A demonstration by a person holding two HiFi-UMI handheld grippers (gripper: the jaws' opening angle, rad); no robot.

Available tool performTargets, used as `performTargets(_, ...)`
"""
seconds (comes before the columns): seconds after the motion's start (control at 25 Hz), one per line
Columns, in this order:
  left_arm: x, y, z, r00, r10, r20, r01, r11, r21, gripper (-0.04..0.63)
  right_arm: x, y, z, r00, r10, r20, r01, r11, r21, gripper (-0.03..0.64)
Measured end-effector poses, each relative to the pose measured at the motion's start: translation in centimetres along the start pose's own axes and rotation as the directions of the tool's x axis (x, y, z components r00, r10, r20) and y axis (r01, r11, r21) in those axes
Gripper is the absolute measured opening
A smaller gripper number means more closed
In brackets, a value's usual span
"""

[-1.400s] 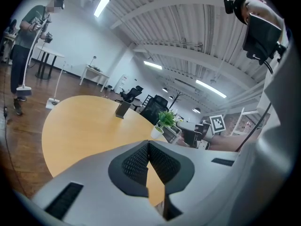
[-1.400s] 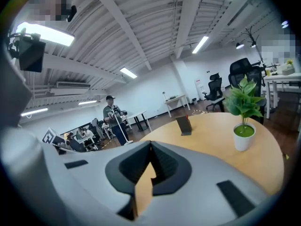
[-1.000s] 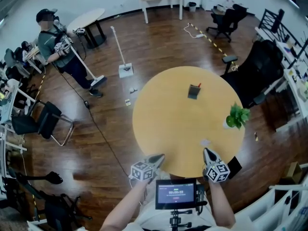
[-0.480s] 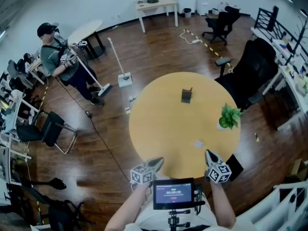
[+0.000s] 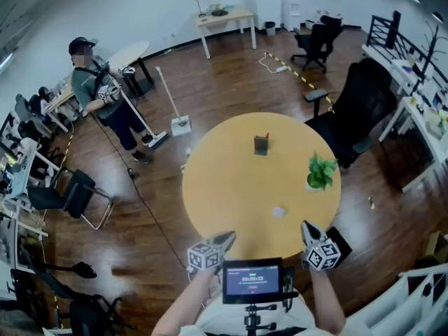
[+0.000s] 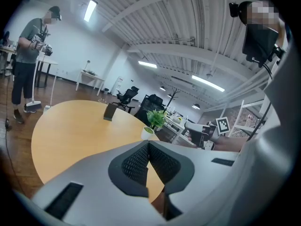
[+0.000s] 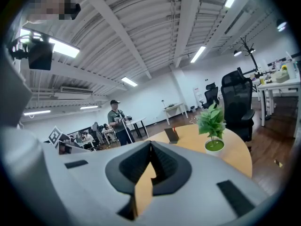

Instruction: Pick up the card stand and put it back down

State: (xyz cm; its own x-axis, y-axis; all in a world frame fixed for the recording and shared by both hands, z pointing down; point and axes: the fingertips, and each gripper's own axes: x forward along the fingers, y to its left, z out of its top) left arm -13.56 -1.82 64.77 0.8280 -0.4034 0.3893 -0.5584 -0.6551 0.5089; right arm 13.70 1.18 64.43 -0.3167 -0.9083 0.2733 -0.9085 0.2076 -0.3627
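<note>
One card stand (image 5: 261, 145), dark and upright on the far half of the round table (image 5: 231, 187), something red poking from its top, nothing touching it. Well apart from both grippers, with the whole tabletop between.

Judged as the opening step: no reach made yet, stand not yet lifted. Next move likely calls for carrying one gripper out over the table, parting its jaws on the way, setting them either side of the stand, then closing and lifting straight up so it does not tip.

Left gripper (image 5: 229, 235) at the near edge of the table, jaws pressed together, holding nothing. Right gripper (image 5: 305, 225) also at the near edge, jaws closed tight, empty.

Counted on the tabletop: one card stand, one potted plant (image 5: 320, 172) near the right rim, one small white scrap (image 5: 278, 212) between the stand and the right gripper. Two grippers, one table.

Further out: one person (image 5: 98, 93) standing on the wood floor at left, and a large black chair (image 5: 357, 107) just beyond the table's right side.
</note>
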Motion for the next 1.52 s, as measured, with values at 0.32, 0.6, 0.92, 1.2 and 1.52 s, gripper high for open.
performTargets(0.32, 1.1, -3.6, -0.6, 1.000, 0.019, 0.012, -0.019, 1.000, 0.009, 0.000, -4.0, -0.9, 0.5, 0.999, 0.029, 0.023, -0.029, 1.000, 0.001, 0.005)
performTargets(0.6, 1.8, -6.9, -2.7, 0.999, 0.052, 0.005, -0.052, 0.999, 0.003, 0.000, -8.2, -1.7, 1.4, 0.996, 0.079, 0.039, -0.079, 0.997, -0.010, 0.006)
performTargets(0.92, 2.9, -10.6, -4.8, 0.998, 0.056, 0.017, -0.056, 0.998, -0.002, 0.000, -12.2, -3.9, 0.7, 0.995, 0.093, 0.045, -0.092, 0.995, -0.022, 0.006)
performTargets(1.2, 3.3, -12.0, -5.7, 0.996, 0.079, 0.027, -0.079, 0.997, -0.014, 0.000, -14.6, -3.7, 1.2, 0.990, 0.136, 0.048, -0.134, 0.990, -0.043, 0.006)
performTargets(1.52, 2.9, -12.5, -6.1, 0.996, 0.079, 0.029, -0.079, 0.997, -0.009, 0.000, -14.9, -3.5, 1.0, 0.990, 0.132, 0.045, -0.129, 0.990, -0.065, 0.006)
